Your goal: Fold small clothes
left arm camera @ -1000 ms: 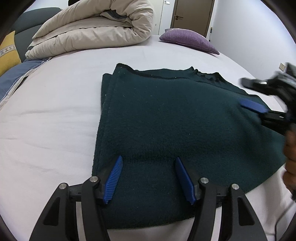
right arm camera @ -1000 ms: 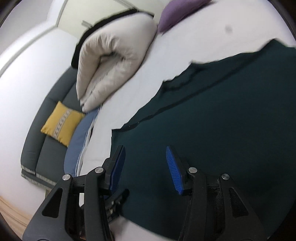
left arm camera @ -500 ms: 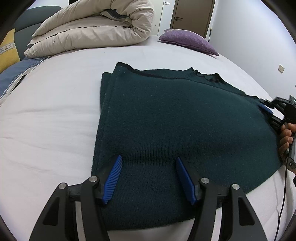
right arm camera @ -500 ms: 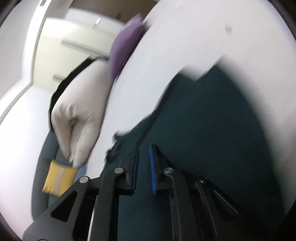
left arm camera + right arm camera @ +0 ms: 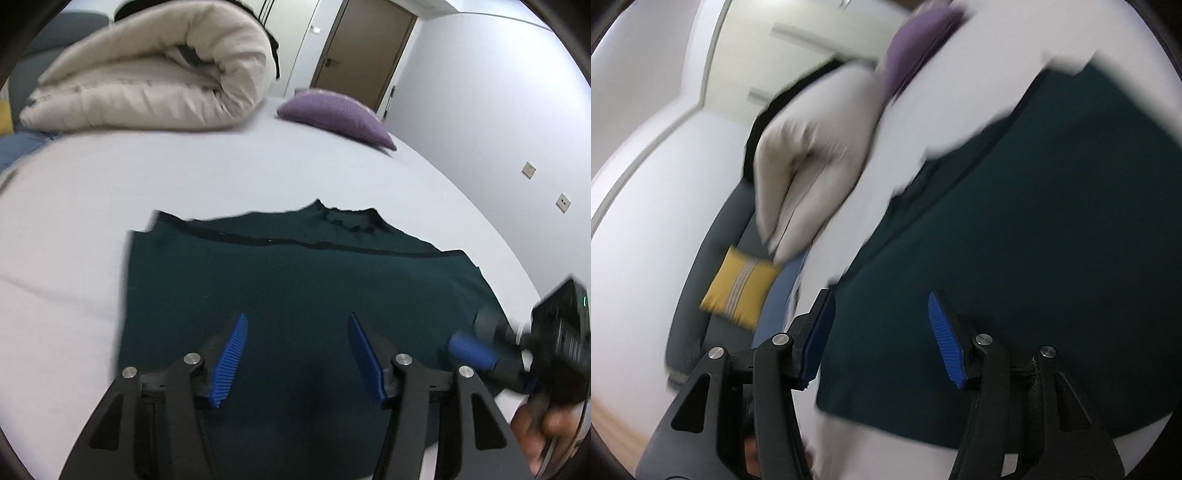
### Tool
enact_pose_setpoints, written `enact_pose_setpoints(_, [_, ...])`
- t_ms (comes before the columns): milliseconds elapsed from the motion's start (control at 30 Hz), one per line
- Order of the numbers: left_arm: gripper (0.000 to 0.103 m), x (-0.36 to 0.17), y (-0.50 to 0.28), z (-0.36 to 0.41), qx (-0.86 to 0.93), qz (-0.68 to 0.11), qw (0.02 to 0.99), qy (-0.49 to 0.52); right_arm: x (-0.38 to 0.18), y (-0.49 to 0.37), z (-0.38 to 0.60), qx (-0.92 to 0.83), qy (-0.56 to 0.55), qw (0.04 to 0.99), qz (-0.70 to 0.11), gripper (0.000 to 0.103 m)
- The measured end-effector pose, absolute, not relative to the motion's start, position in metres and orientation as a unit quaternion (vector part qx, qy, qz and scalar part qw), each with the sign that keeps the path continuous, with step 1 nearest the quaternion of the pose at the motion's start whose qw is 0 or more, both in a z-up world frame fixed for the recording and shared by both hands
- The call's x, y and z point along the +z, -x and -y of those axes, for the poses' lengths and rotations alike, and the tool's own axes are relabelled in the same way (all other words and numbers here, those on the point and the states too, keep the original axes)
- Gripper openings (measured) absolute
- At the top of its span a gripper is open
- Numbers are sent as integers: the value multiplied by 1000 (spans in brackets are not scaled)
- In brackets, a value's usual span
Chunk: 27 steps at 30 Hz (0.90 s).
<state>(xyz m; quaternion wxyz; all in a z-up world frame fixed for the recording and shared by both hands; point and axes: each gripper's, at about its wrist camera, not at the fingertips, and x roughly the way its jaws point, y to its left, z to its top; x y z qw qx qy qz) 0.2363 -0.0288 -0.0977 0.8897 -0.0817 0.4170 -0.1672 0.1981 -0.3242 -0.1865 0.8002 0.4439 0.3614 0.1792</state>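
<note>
Dark-green sweater lies flat just ahead of the closing, empty left claw, while the opening, empty right claw straddles its near-left corner.

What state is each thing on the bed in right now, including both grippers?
Dark green knit garment: folded, lying flat on the bed.
Beige duvet: rolled up.
Purple pillow: lying flat.
Brown door: shut.
Left gripper: closing, nothing between its pads.
Right gripper: opening, holding nothing.
</note>
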Motion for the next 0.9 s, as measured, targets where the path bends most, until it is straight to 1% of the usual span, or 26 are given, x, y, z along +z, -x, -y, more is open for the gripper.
enact_pose_setpoints(67, [60, -116, -254, 27, -143, -432, 888, 66, -206, -213, 305, 181, -438, 790, -389, 51])
enact_pose_setpoints(133, [59, -132, -260, 12, -143, -429, 889, 71, -220, -211, 304, 175, -454, 781, -392, 45])
enact_pose_setpoints(167, [57, -133, -260, 5, -156, -424, 888, 85, -227, -208, 318, 178, -475, 776, -375, 42])
enact_pose_setpoints(233, [50, -135, -259, -7, -166, -421, 886, 99, -229, -195, 342, 162, -495, 779, -349, 41])
enact_pose_setpoints(267, [48, -135, -258, -12, -169, -420, 886, 98, -230, -188, 359, 153, -505, 782, -331, 40])
enact_pose_setpoints(333, [47, -136, -256, -18, -178, -419, 885, 101, -231, -162, 415, 123, -526, 786, -300, 39])
enact_pose_setpoints(400, [46, -134, -254, -29, -182, -420, 882, 110, -232, -148, 448, 99, -547, 786, -269, 38])
enact_pose_setpoints(433, [46, -133, -253, -34, -180, -420, 883, 113, -229, -142, 460, 86, -547, 791, -261, 39])
enact_pose_setpoints(467, [45, -129, -249, -38, -172, -419, 885, 111, -223, -131, 472, 64, -540, 800, -255, 46])
enact_pose_setpoints(500, [46, -124, -244, -39, -162, -417, 888, 104, -217, -122, 482, 34, -531, 807, -257, 49])
enact_pose_setpoints(567, [57, -110, -233, -36, -152, -408, 896, 93, -208, -101, 506, 1, -530, 811, -248, 50])
enact_pose_setpoints(600, [59, -100, -226, -29, -159, -400, 898, 94, -203, -89, 516, -3, -534, 810, -243, 57])
enact_pose_setpoints(633, [60, -93, -221, -23, -166, -399, 897, 95, -200, -84, 519, -10, -529, 812, -246, 59])
enact_pose_setpoints(767, [62, -74, -215, 29, -222, -396, 886, 98, -198, -95, 507, 2, -498, 814, -300, 59])
enact_pose_setpoints(900, [62, -78, -222, 82, -255, -410, 871, 96, -209, -117, 498, 14, -491, 794, -358, 57])
